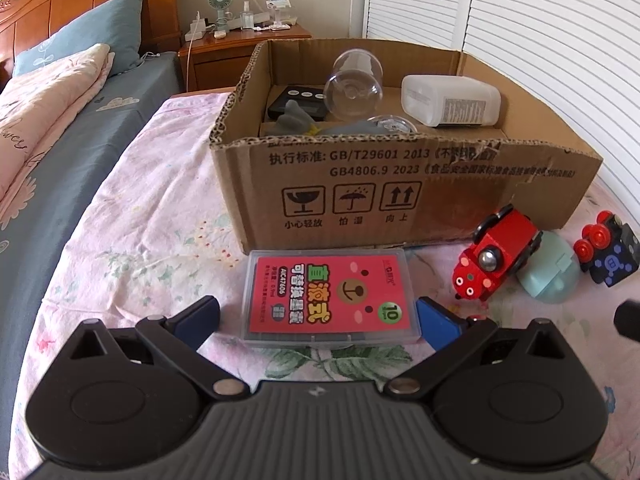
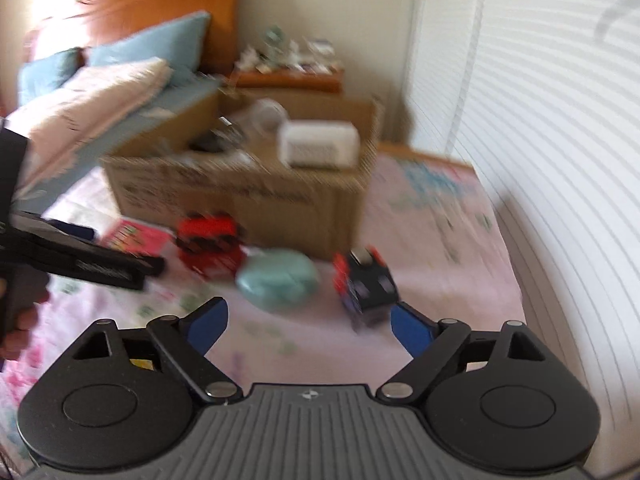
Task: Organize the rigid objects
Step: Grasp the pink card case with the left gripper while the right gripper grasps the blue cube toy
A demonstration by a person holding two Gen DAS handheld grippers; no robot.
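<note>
A clear plastic case with a pink label (image 1: 330, 298) lies on the flowered sheet in front of a cardboard box (image 1: 400, 192). My left gripper (image 1: 318, 320) is open, its blue fingers on either side of the case's near end. A red toy train (image 1: 496, 254), a mint green case (image 1: 550, 270) and a dark toy engine with red wheels (image 1: 608, 256) lie to the right. In the blurred right wrist view my right gripper (image 2: 308, 322) is open and empty, with the dark engine (image 2: 366, 282) just beyond its right finger and the mint case (image 2: 278, 276) ahead.
The box (image 2: 248, 196) holds a white plastic jug (image 1: 450, 100), clear glasses (image 1: 354, 82) and dark items. A bed with pillows lies to the left, a wooden nightstand (image 1: 240, 46) behind, white louvred doors (image 1: 540, 20) to the right.
</note>
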